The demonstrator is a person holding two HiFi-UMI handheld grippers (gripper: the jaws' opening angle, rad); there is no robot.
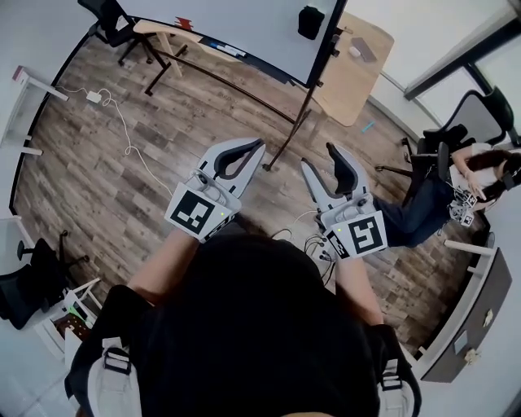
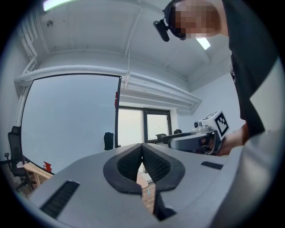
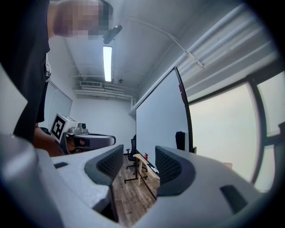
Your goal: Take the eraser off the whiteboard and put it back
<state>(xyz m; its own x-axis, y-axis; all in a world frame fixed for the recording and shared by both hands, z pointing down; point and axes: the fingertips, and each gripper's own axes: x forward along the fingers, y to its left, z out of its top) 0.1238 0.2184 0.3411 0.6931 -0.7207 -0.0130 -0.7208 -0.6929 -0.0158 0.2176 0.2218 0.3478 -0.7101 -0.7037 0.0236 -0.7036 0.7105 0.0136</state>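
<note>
The black eraser sticks on the whiteboard near its right edge, well ahead of both grippers. It also shows as a dark block, the eraser, in the left gripper view and again, the eraser, in the right gripper view. My left gripper is held level over the floor, its pads touching with nothing between them; its tips meet in its own view. My right gripper is beside it, open and empty, with a clear gap between the jaws.
The whiteboard's stand leg slants down to the floor just ahead of the grippers. A wooden table stands right of the board. A seated person and office chairs are at the right. A white cable lies on the floor at the left.
</note>
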